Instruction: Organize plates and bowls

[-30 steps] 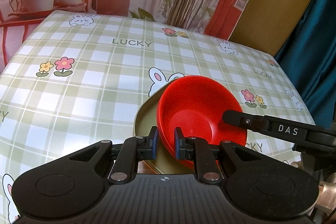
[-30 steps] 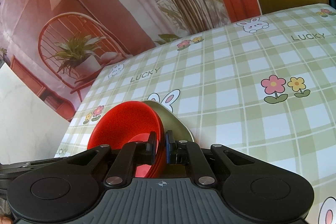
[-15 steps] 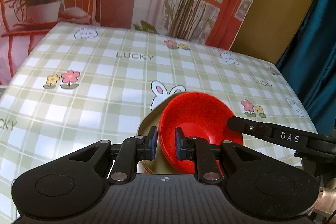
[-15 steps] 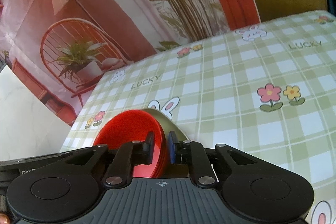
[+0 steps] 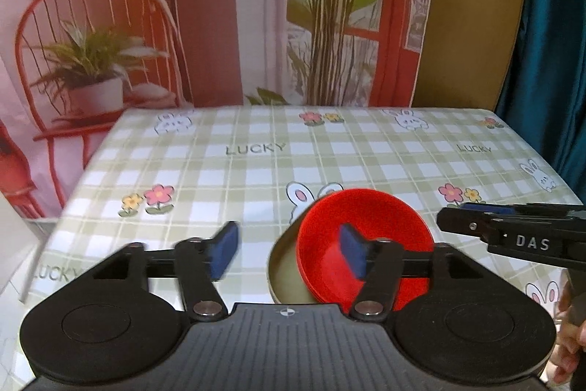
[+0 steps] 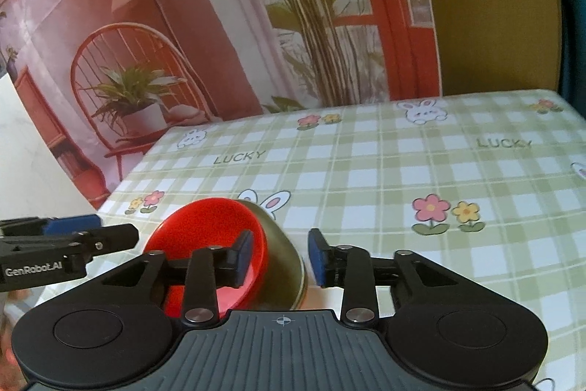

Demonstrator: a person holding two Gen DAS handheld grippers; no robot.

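Hovering over the near edge of a table (image 5: pixel 256 171), two hand-held grippers have just let go of a stack of dishes. The left gripper (image 5: pixel 289 250) has its jaws spread wide, having just opened; the right blue pad sits in front of the red bowl's inside without pressing on it, and the left pad hangs over bare cloth. The right gripper (image 6: pixel 280 257) has its jaws partly spread, also just opened, with the stack's rim between the pads but free of both. The red bowl (image 5: pixel 370 229) rests tilted inside a dull gold plate (image 5: pixel 287 275), close to the table's near edge and about midway along it. The table wears a green checked cloth printed with rabbits, flowers and the word LUCKY. Beyond the far edge hangs a backdrop (image 6: pixel 183 24) picturing a red chair, potted plants and a lamp.
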